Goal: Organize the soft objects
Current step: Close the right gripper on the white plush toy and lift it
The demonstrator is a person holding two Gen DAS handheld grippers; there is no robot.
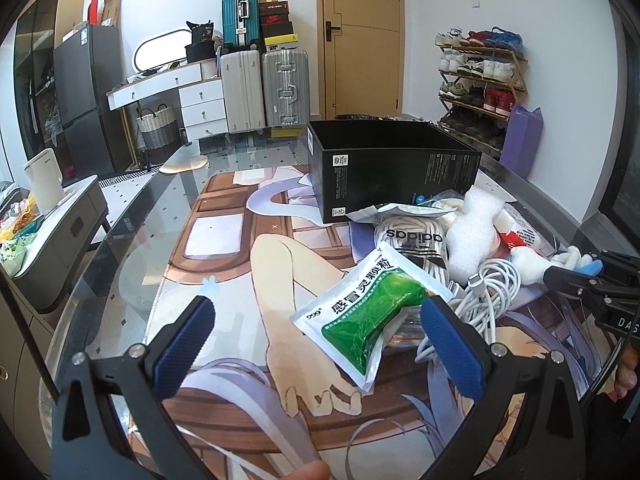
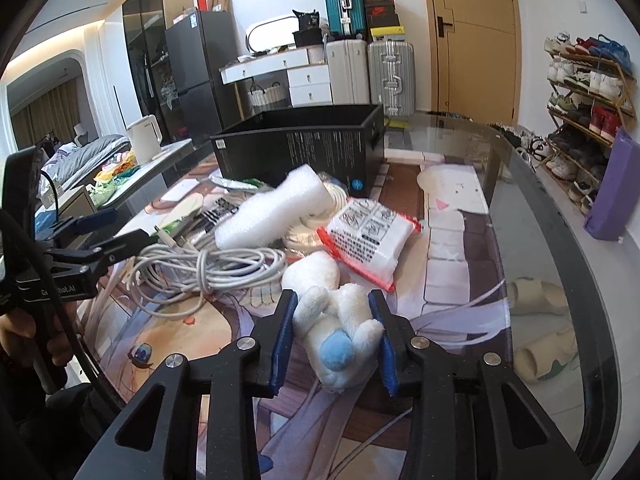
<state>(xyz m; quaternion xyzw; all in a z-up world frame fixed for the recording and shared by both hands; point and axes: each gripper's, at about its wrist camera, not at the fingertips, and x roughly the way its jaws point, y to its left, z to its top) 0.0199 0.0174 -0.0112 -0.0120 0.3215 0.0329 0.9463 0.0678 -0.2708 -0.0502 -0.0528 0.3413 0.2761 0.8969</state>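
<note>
My right gripper (image 2: 334, 312) is shut on a white plush toy (image 2: 340, 332) with a blue tail, lying on the printed mat (image 2: 444, 240). My left gripper (image 1: 318, 312) is open; a green and white medicine sachet (image 1: 372, 316) lies between its fingers, nearer the right one. An open black box (image 1: 384, 168) stands behind the pile; it also shows in the right wrist view (image 2: 304, 148). The pile holds white foam (image 2: 276, 212), a white cable coil (image 2: 208, 268), a red-edged packet (image 2: 368, 236) and an adidas item (image 1: 412, 240).
The mat covers a glass table with a curved edge (image 2: 532, 208). A white kettle (image 1: 42, 180) stands on a side cabinet at the left. Suitcases (image 1: 264, 88), a door and a shoe rack (image 1: 480, 80) line the far wall.
</note>
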